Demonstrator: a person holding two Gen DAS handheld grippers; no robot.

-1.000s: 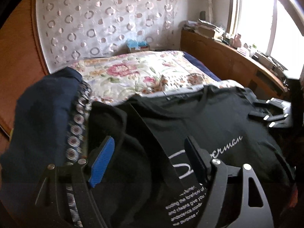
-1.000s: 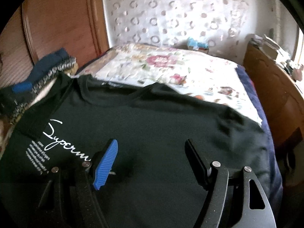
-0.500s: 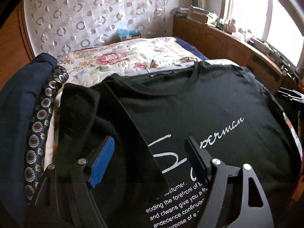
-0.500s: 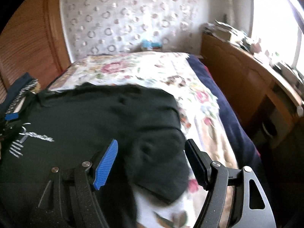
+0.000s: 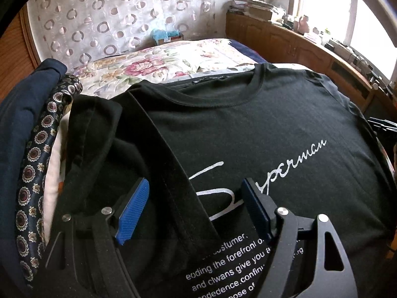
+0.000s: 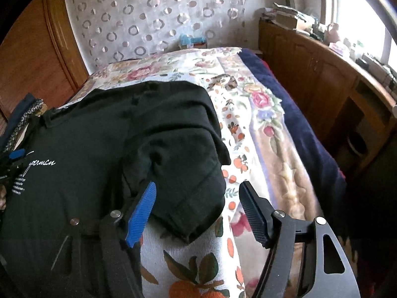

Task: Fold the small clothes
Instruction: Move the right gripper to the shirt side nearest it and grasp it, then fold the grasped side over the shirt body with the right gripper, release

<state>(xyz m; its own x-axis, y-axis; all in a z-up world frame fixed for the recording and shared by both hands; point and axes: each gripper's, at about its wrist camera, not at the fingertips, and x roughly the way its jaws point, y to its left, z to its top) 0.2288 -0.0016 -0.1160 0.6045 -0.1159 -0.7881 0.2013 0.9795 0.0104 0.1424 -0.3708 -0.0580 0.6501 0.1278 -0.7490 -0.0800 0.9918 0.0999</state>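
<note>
Black T-shirt (image 5: 248, 129) lay on bed (image 6: 248, 114); left hand-held gripper (image 5: 196, 206) wide over folded sleeve (image 5: 158, 154); right hand-held gripper (image 6: 198, 203) closing around other sleeve (image 6: 183, 173), pads not touching.

Home bedroom, bed (image 6: 260, 129) with floral quilt (image 5: 158, 67), circle-patterned lace curtain (image 5: 111, 17) behind it, wooden cabinets (image 6: 322, 74) under a cluttered, bright window sill (image 5: 342, 47), wooden wardrobe door (image 6: 37, 57)

Daylight from the blown-out window (image 5: 330, 7) at upper right, dim left side, strong fisheye curvature, dark vignetted corners, slight softness at the rims.
</note>
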